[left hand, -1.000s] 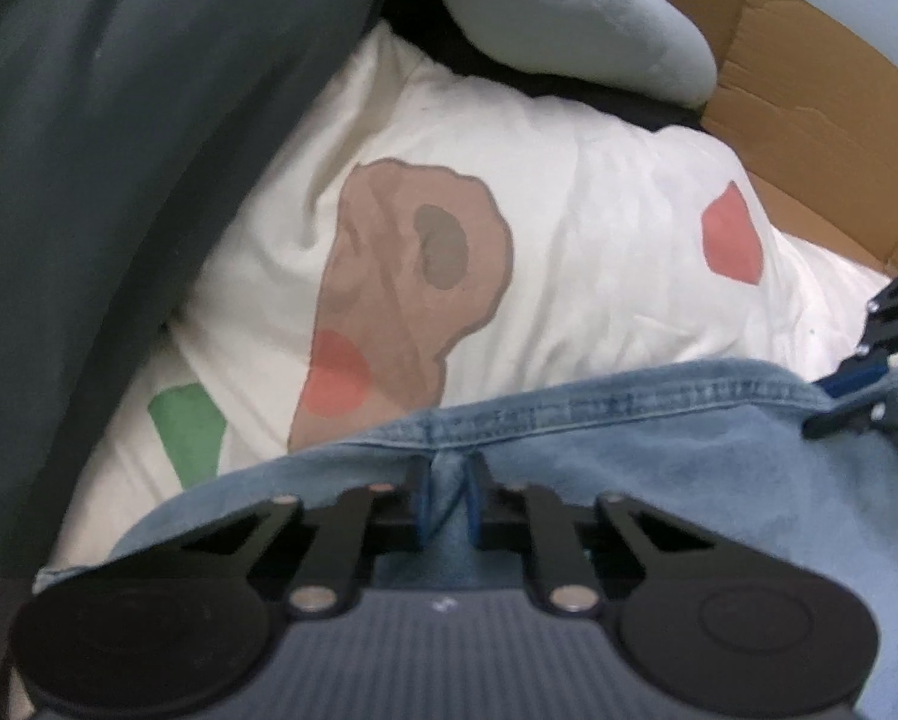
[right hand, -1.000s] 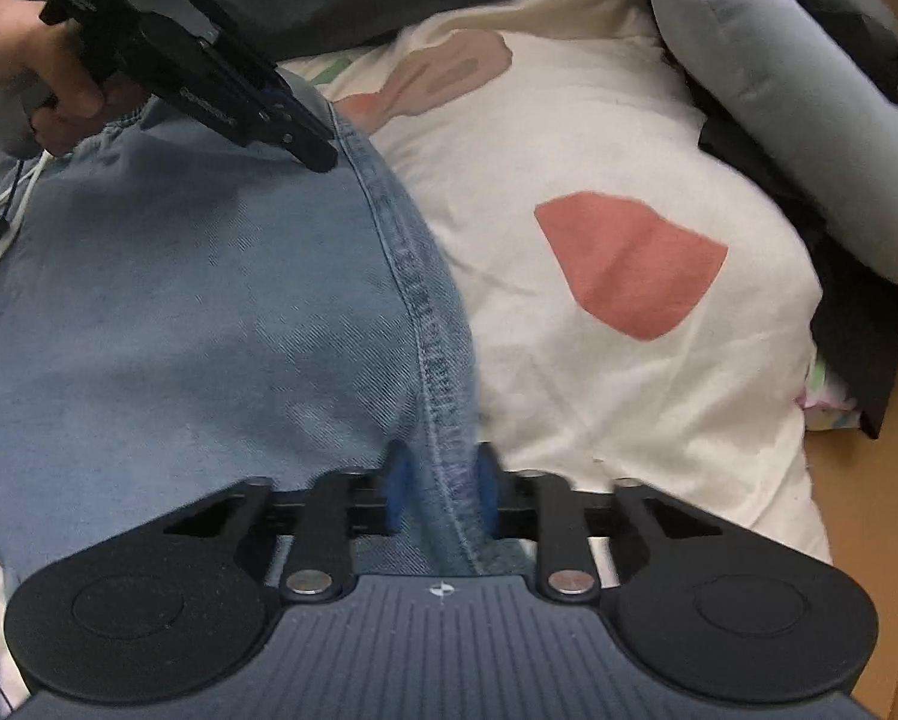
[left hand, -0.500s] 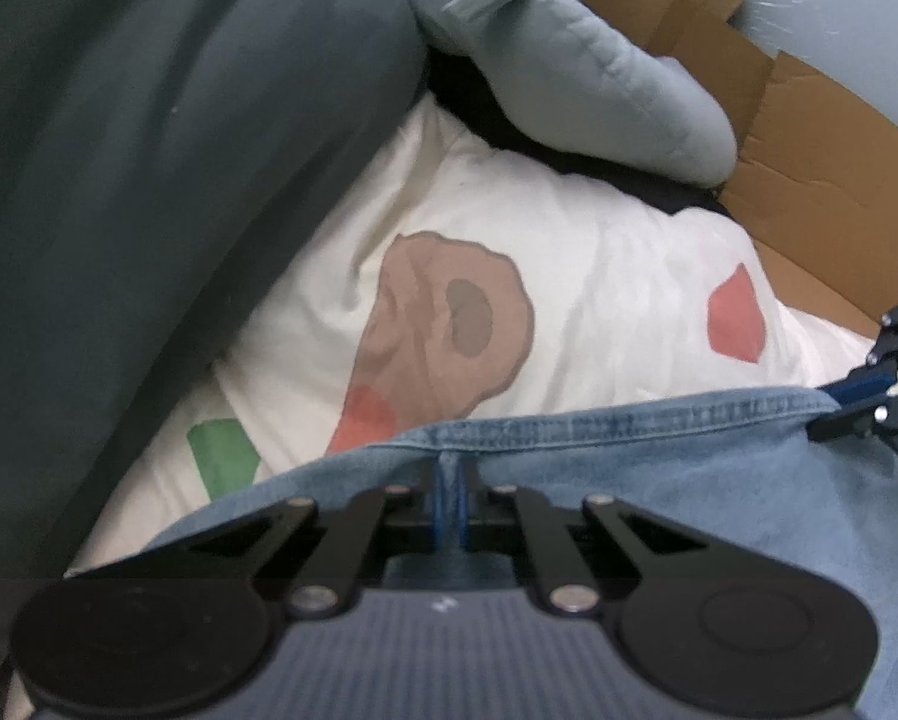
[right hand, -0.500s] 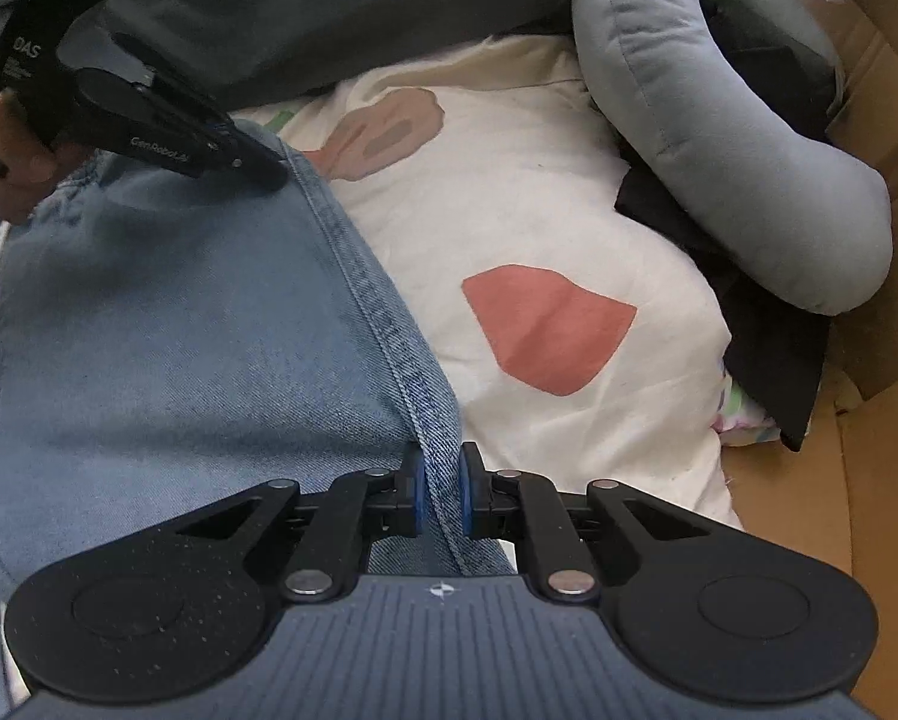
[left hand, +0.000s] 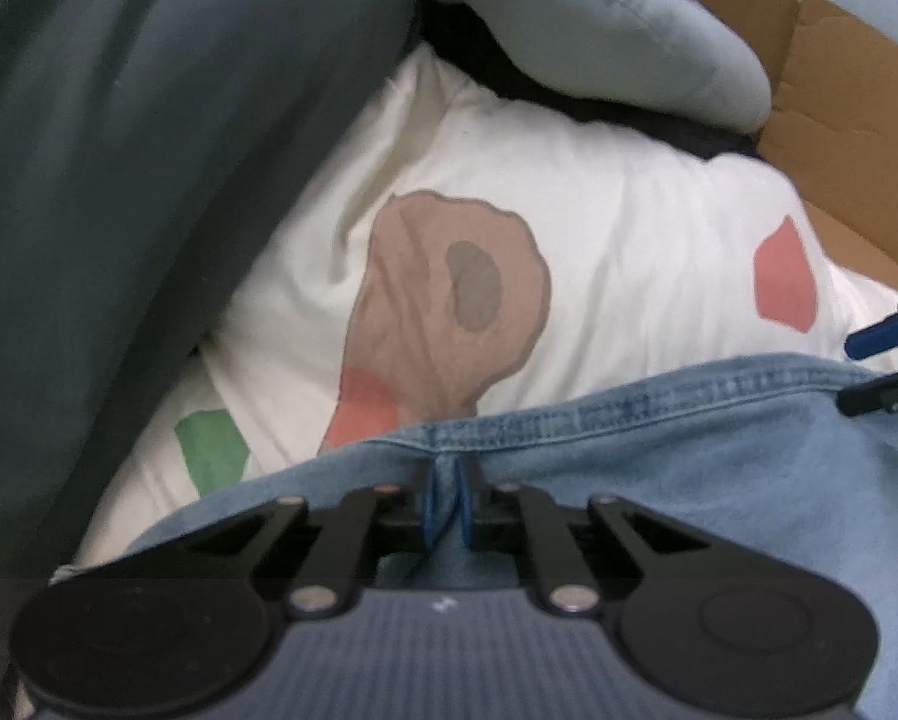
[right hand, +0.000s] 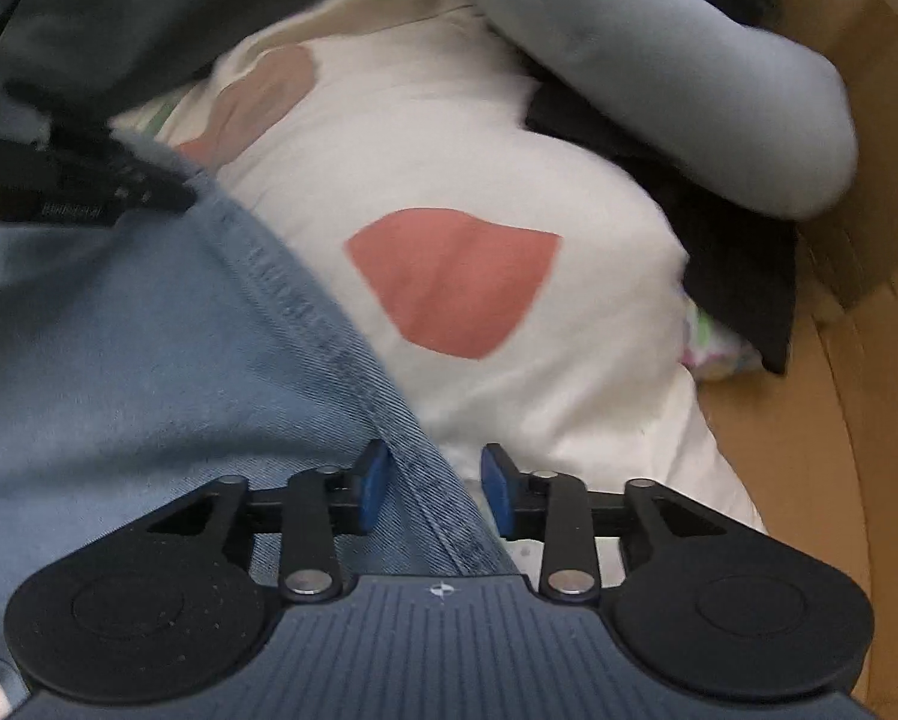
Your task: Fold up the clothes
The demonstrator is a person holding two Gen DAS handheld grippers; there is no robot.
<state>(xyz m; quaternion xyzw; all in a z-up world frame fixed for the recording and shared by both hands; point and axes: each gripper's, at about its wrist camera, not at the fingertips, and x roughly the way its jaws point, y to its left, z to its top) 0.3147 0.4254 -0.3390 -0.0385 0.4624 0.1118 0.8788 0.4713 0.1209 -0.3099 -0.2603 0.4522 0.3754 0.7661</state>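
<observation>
A light blue denim garment [left hand: 658, 480] lies over a cream cloth with coloured patches [left hand: 628, 252]. My left gripper [left hand: 446, 501] pinches a fold of the denim's stitched hem; its jaws are opening slightly, with the fold still between the blue pads. In the right wrist view the denim [right hand: 119, 360] fills the left side. My right gripper [right hand: 437, 489] is opening, and its pads stand wide apart with the hem running loose between them. The left gripper [right hand: 89, 192] shows on the hem at far left. The right gripper's fingers [left hand: 886, 360] reach in at the right edge of the left wrist view.
A dark grey-green cloth [left hand: 119, 150] covers the left. A pale grey padded cushion [right hand: 658, 60] lies at the back over a black cloth [right hand: 736, 276]. Brown cardboard box walls [right hand: 808, 450] close off the right side.
My right gripper's pads were closed on the denim hem and have now spread wide apart. The left pads have parted a little around their fold. The right view has shifted slightly.
</observation>
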